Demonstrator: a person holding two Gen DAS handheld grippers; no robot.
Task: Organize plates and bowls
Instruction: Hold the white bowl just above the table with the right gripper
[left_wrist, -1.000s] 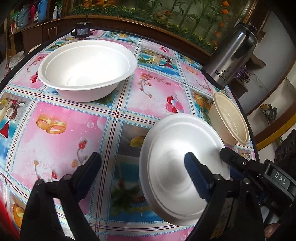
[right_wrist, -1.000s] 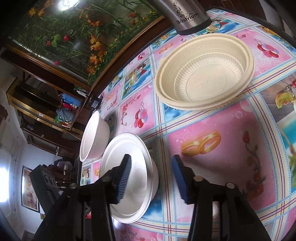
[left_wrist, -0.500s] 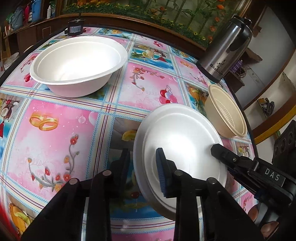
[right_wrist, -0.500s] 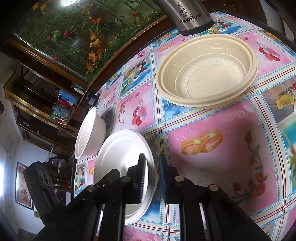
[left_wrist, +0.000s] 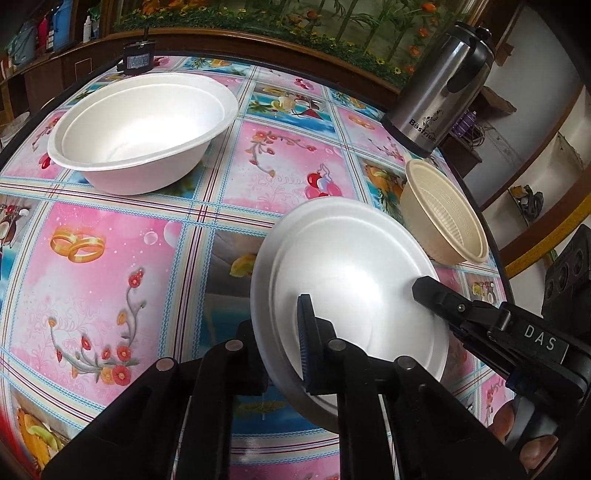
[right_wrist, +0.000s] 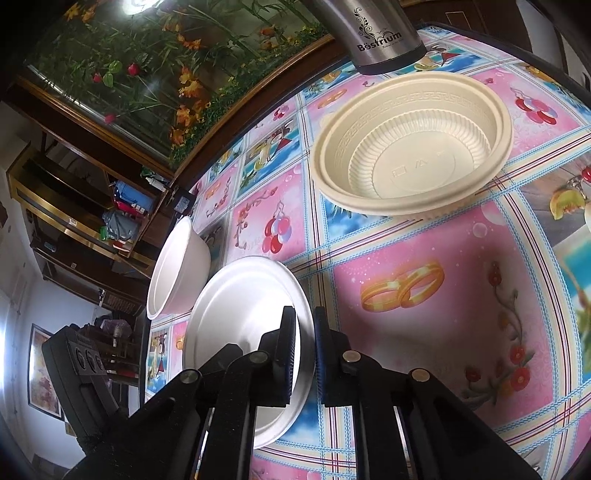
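A white foam plate (left_wrist: 351, 277) lies near the front of the flowered tablecloth, its near edge raised a little. My left gripper (left_wrist: 277, 321) is shut on the plate's near-left rim, one blue pad on top and the other finger beneath. My right gripper (right_wrist: 304, 314) is shut on the opposite rim of the same plate (right_wrist: 247, 314); in the left wrist view it (left_wrist: 436, 295) comes in from the right. A large white bowl (left_wrist: 144, 125) stands at the back left. A cream ribbed bowl (right_wrist: 413, 147) stands to the right of the plate.
A steel thermos jug (left_wrist: 439, 96) stands at the back right, just behind the cream bowl (left_wrist: 443, 214). A small black device (left_wrist: 136, 59) sits at the table's far edge, with a wooden planter of flowers behind it. The table's right edge runs close to the cream bowl.
Both grippers went from open around the plate's rim to shut on it, the left from a wide opening. The plate's near edge has tipped up slightly.
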